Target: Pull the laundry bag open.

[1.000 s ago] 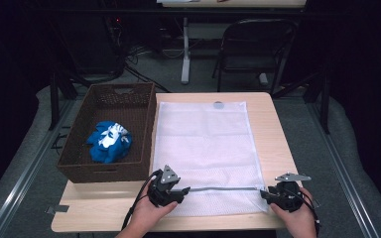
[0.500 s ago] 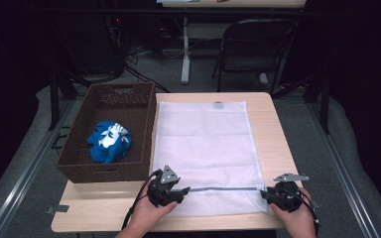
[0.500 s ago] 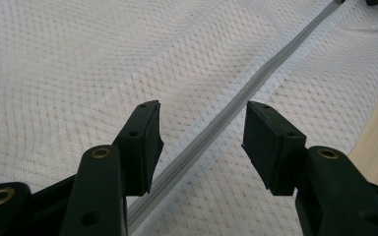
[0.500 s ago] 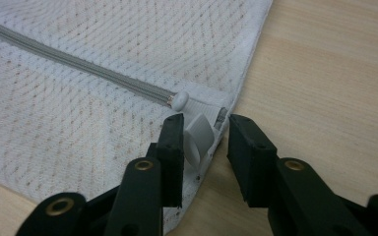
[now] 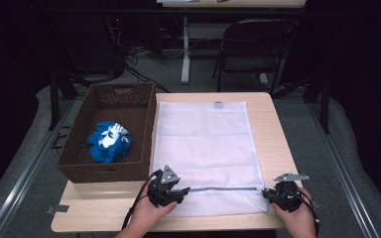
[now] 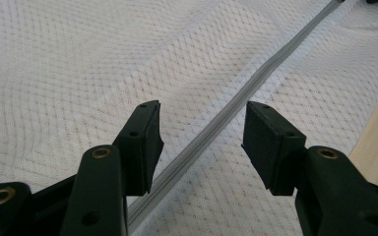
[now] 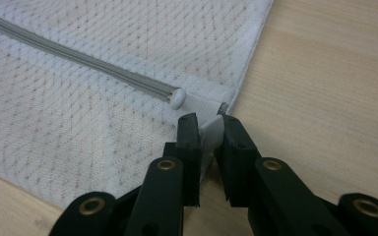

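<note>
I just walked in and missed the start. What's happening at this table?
A person works a white mesh laundry bag lying flat on the table. The right gripper, whose jaws have just been closing, pinches the white zipper tab at the bag's corner. The left gripper straddles the grey zipper, open. A blue cloth sits in the brown basket.

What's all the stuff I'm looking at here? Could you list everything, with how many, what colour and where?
white mesh laundry bag: one, white, flat on the table's middle
grey zipper: one, grey, across the bag's near end
white zipper pull tab: one, white, at the zipper's right end
brown woven basket: one, dark brown, at the table's left edge
blue and white cloth bundle: one, inside the basket
light wooden table: one, pale wood
black folding chair: one, behind the table
left tongs: black, open, astride the zipper
right tongs: black, have just been closing, pinching the pull tab
</note>
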The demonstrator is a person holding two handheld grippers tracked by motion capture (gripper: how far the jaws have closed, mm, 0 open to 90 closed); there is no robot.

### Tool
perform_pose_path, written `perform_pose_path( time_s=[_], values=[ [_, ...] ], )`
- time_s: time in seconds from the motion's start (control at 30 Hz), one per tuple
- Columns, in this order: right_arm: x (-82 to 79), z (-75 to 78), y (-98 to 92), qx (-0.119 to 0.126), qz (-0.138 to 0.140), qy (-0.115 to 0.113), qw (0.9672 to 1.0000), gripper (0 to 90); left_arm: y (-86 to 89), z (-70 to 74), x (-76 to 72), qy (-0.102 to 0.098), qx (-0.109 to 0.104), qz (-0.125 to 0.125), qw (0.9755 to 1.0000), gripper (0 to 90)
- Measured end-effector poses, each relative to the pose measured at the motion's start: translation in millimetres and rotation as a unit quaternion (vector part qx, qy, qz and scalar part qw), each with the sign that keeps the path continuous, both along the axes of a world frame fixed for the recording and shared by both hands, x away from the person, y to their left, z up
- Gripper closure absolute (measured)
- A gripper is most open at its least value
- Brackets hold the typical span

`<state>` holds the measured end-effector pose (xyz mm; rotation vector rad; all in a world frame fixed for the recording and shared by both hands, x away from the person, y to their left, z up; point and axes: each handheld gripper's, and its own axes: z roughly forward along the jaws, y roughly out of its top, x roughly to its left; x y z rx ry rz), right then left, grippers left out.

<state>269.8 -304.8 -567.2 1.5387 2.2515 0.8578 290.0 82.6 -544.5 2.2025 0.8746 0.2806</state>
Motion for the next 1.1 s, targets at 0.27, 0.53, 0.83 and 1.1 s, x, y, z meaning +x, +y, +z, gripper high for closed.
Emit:
perform_pose_path(
  time_s=[0.27, 0.53, 0.83, 1.1],
  values=[
    [-0.1, 0.6, -0.3, -0.001, 0.003, -0.002, 1.0000, 86.4, -1.0, -1.9, 0.1, 0.002, 0.002, 0.000, 1.0000, 48.9],
    [-0.7, 2.4, 0.8, -0.004, 0.007, -0.004, 1.0000, 88.6, -2.7, -3.2, -0.5, 0.003, 0.002, -0.001, 1.0000, 48.9],
    [-3.1, 8.3, 2.7, -0.011, 0.011, -0.018, 0.9997, 89.2, -15.2, -2.2, 1.2, 0.014, -0.006, -0.015, 0.9998, 50.6],
    [-4.6, 11.6, 3.8, -0.015, 0.014, -0.028, 0.9994, 89.2, -48.3, -3.5, 3.1, 0.034, -0.013, -0.056, 0.9978, 56.6]
  ],
)
